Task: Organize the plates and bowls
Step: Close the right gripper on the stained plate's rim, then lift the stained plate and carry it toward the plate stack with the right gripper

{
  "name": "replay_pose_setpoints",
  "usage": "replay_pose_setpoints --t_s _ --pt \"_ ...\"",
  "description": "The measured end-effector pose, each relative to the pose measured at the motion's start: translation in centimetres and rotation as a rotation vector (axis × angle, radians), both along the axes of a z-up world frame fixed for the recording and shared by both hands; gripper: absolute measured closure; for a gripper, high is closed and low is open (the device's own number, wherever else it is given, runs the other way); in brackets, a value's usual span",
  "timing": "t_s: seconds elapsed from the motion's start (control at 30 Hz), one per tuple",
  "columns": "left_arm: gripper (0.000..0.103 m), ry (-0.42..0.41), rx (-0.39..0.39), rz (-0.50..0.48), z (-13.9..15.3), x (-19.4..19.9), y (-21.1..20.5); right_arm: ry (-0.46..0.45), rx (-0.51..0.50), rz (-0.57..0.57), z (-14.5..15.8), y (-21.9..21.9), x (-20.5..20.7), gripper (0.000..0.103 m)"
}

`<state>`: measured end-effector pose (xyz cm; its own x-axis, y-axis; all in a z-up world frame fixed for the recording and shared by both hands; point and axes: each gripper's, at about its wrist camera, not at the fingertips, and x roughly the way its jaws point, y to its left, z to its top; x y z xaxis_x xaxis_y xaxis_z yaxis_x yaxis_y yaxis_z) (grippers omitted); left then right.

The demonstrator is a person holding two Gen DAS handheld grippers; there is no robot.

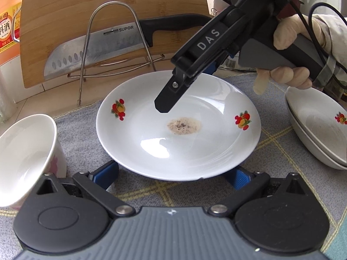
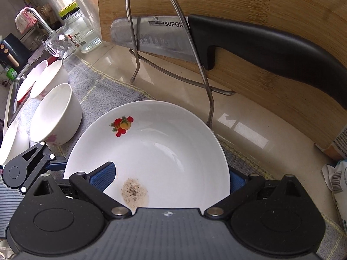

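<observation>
A white plate (image 1: 177, 130) with fruit decals and a brown speckled stain lies on the grey cloth (image 1: 86, 134). My left gripper (image 1: 172, 176) is open, its blue pads (image 1: 106, 173) spread wide at the plate's near rim, which covers their tips. My right gripper (image 1: 186, 86), held in a gloved hand (image 1: 288, 32), reaches in from the upper right. In the right wrist view the right gripper (image 2: 170, 179) is open and straddles the plate (image 2: 162, 147): one pad (image 2: 104, 177) is over the inside, the other is past the rim. A white bowl (image 1: 23, 158) stands at the left.
Two stacked decal plates (image 1: 318, 130) sit at the right. Several white bowls (image 2: 54, 112) line the cloth toward the sink (image 2: 15, 91). Behind the plate stand a wire rack (image 2: 169, 49), a knife (image 2: 249, 41) and a bamboo cutting board (image 2: 260, 2). An orange bottle (image 1: 8, 26) stands far left.
</observation>
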<state>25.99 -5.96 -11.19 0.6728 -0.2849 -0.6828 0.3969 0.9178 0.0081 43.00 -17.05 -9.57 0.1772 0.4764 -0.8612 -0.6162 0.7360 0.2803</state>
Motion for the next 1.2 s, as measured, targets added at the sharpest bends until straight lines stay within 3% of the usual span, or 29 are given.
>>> replay_pose_setpoints --t_s 1.2 --pt "0.000 -0.023 0.037 -0.037 0.5 -0.3 -0.6 0.011 0.002 0.101 0.1 1.3 1.3 0.000"
